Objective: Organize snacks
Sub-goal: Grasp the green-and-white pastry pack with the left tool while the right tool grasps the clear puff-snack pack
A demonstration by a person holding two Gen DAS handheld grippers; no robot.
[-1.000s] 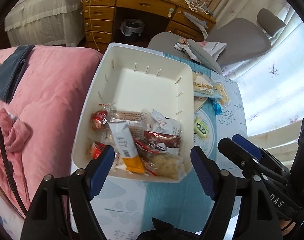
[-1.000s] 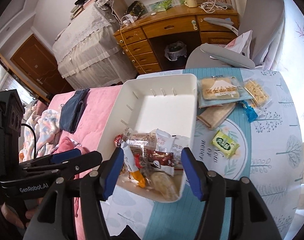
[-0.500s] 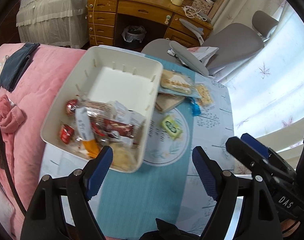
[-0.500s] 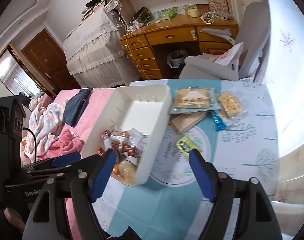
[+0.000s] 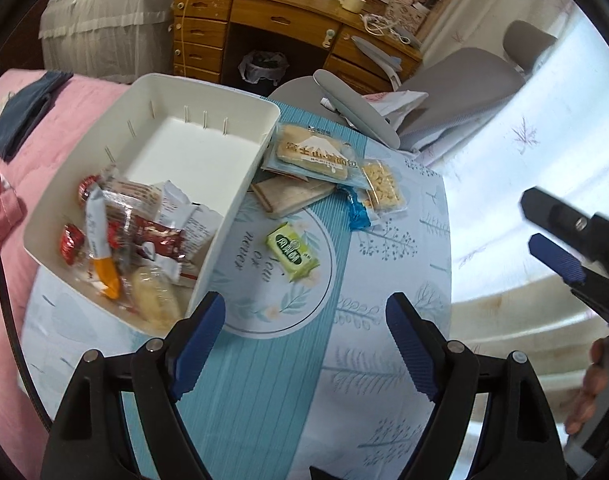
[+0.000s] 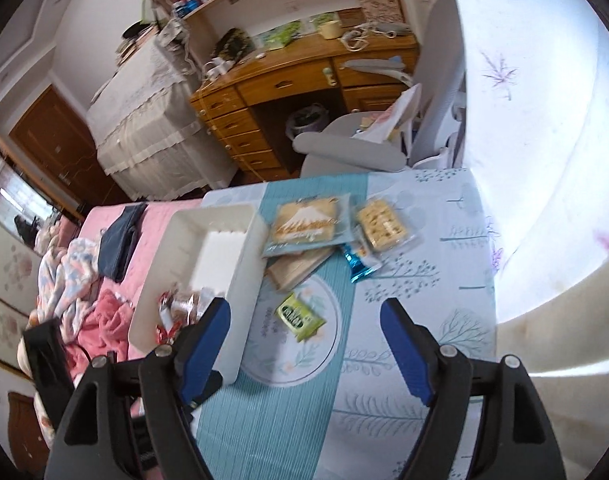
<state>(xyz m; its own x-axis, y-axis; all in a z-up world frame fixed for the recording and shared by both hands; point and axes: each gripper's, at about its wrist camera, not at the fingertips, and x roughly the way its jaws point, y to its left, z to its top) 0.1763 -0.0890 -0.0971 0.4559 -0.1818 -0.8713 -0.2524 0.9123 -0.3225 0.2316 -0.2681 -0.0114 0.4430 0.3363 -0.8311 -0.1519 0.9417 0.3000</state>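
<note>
Both grippers, left [image 5: 306, 320] and right [image 6: 304, 326], I've got spread wide and empty above the table [image 5: 384, 400], green packet [image 5: 292, 251] just ahead between the fingers, bin [image 5: 240, 184] of snacks off the left finger, three packs beyond.

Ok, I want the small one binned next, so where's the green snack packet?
The green snack packet lies on the tablecloth's round print, just right of the white bin in both views, with the brown packet behind it.
</note>
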